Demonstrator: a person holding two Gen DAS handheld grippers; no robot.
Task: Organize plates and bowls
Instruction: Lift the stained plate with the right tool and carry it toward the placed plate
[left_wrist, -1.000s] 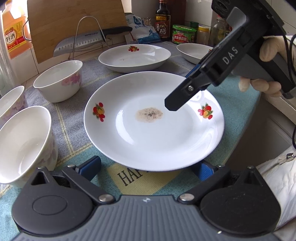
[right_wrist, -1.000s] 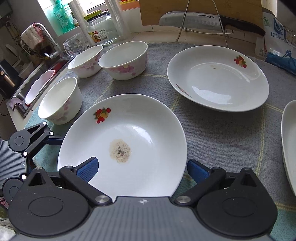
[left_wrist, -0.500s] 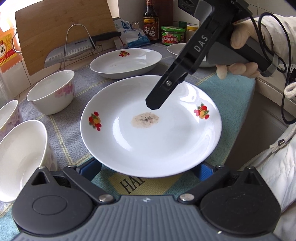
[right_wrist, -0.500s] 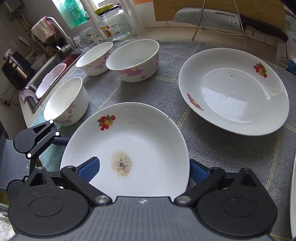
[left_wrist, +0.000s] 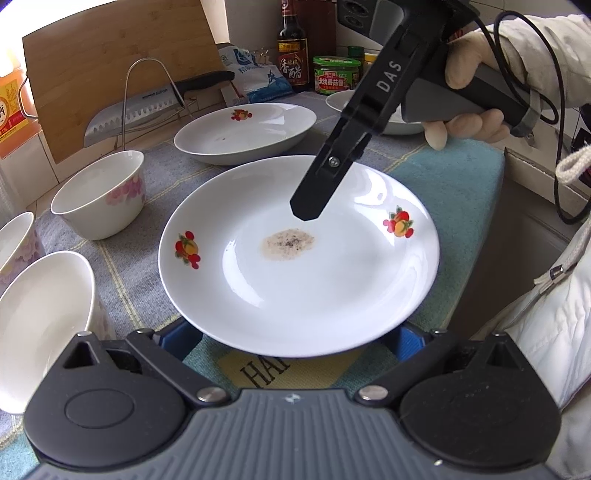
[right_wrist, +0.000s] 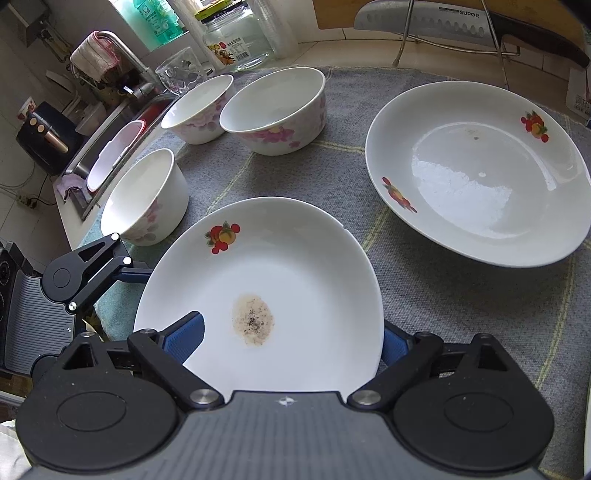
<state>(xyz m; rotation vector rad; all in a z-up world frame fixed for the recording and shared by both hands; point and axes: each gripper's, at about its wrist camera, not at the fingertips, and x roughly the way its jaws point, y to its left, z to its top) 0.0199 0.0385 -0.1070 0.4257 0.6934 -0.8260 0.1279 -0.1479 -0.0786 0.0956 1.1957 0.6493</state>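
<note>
A white plate with fruit prints and a brown stain (left_wrist: 299, 258) is lifted above the cloth. My left gripper (left_wrist: 291, 341) is open, its blue pads on either side of the plate's near rim. My right gripper (right_wrist: 291, 339) is open too and straddles the same plate (right_wrist: 266, 280) from the other side; one of its fingers (left_wrist: 314, 199) hangs over the plate. A second fruit-print plate (right_wrist: 476, 173) lies on the grey cloth, also in the left view (left_wrist: 245, 131). Three floral white bowls (right_wrist: 273, 110) (right_wrist: 197, 109) (right_wrist: 146, 197) stand at the left.
A third dish (left_wrist: 369, 110) sits behind the right gripper. A knife on a wire rack (left_wrist: 155, 107), a cutting board (left_wrist: 118, 66), bottles and a jar (left_wrist: 336, 75) line the back. A sink (right_wrist: 110, 147) lies past the bowls. The counter edge (left_wrist: 502, 177) drops off at right.
The stained plate has risen from the cloth with both grippers around it, and the right gripper has swung steeper over it. The other dishes have not moved.
</note>
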